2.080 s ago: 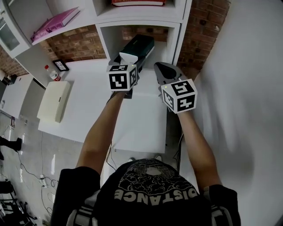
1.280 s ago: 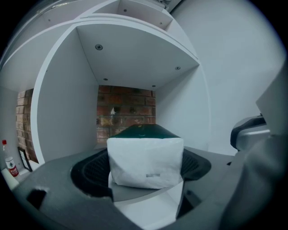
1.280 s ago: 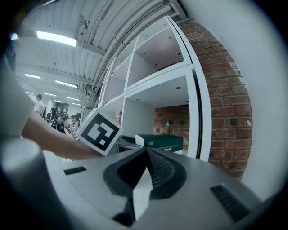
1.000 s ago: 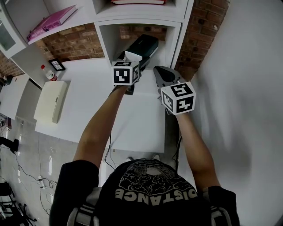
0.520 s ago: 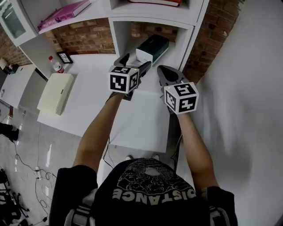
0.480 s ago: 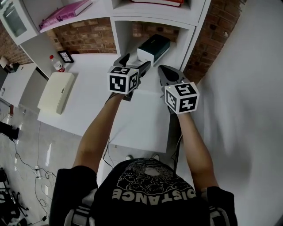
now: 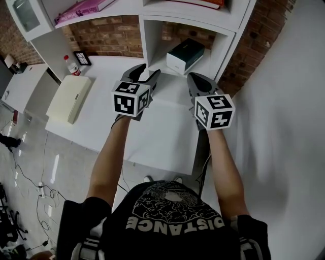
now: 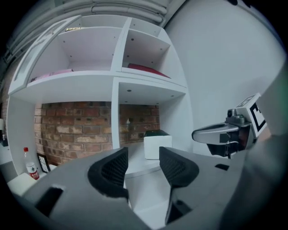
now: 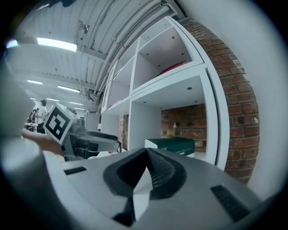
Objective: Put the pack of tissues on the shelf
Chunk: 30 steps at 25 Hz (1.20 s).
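The pack of tissues (image 7: 185, 55), dark green on top with a white end, lies in the lower shelf compartment (image 7: 152, 35). The left gripper view shows the pack (image 8: 157, 143) straight ahead beyond the jaws. My left gripper (image 7: 146, 72) hovers over the white desk (image 7: 157, 137), back from the pack. Its jaws are closing with nothing between them, and a gap still shows between the pads (image 8: 114, 168). My right gripper (image 7: 195, 78) is beside it on the right, shut and empty. The right gripper view has the pack (image 9: 173, 146) ahead.
On the desk's left lie a cream flat box (image 7: 69, 99), a small bottle (image 7: 72, 65) and a little picture frame (image 7: 82, 57). A pink book (image 7: 84, 9) lies on a higher shelf. A white wall (image 7: 284, 127) rises close on the right, with brick behind the shelf.
My left gripper let go of the pack in the shelf compartment and drew back toward me. Its jaws have narrowed. The right gripper has hardly moved.
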Each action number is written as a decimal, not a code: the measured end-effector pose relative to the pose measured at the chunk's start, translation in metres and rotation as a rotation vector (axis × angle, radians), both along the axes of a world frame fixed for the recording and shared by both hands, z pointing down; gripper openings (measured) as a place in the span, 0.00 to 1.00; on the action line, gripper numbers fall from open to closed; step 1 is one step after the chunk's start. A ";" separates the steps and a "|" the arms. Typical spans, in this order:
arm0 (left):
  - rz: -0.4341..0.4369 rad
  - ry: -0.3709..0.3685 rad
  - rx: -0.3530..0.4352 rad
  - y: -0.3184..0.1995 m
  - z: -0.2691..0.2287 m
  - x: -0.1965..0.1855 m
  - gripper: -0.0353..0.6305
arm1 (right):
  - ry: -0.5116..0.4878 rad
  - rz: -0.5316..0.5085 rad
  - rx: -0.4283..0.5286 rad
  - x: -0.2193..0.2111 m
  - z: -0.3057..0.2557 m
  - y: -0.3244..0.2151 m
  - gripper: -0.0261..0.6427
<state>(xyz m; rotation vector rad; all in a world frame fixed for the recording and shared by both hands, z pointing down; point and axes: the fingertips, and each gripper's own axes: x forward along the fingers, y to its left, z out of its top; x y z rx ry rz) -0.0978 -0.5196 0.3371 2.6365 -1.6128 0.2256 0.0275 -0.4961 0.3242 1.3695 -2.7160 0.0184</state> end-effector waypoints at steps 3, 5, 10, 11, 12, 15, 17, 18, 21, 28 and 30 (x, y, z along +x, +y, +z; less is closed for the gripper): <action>-0.022 0.000 0.011 0.009 -0.003 -0.015 0.34 | -0.002 0.006 -0.002 0.003 0.000 0.001 0.05; -0.034 -0.002 0.021 0.015 -0.004 -0.022 0.29 | -0.001 0.009 0.001 0.005 0.000 0.001 0.04; -0.062 -0.019 0.037 0.028 -0.003 -0.032 0.16 | 0.001 -0.003 0.014 0.003 -0.005 0.005 0.04; -0.071 -0.020 0.040 0.029 -0.003 -0.035 0.13 | 0.004 -0.002 0.018 0.004 -0.006 0.006 0.04; -0.081 -0.021 0.041 0.029 -0.003 -0.038 0.09 | 0.007 0.000 0.020 0.004 -0.006 0.006 0.04; -0.097 -0.010 0.041 0.030 -0.003 -0.043 0.06 | 0.010 0.006 0.018 0.006 -0.006 0.006 0.04; -0.098 -0.005 0.040 0.030 -0.003 -0.044 0.06 | 0.011 0.011 0.016 0.008 -0.006 0.006 0.04; -0.101 -0.006 0.041 0.030 -0.003 -0.044 0.06 | 0.013 0.013 0.015 0.009 -0.006 0.006 0.04; -0.117 0.008 0.039 0.030 -0.004 -0.045 0.06 | 0.019 0.016 0.016 0.010 -0.006 0.006 0.04; -0.127 0.035 0.036 0.029 -0.007 -0.047 0.06 | 0.014 0.013 0.018 0.010 -0.006 0.006 0.04; -0.125 0.032 0.031 0.029 -0.005 -0.046 0.06 | 0.015 0.013 0.019 0.009 -0.006 0.006 0.04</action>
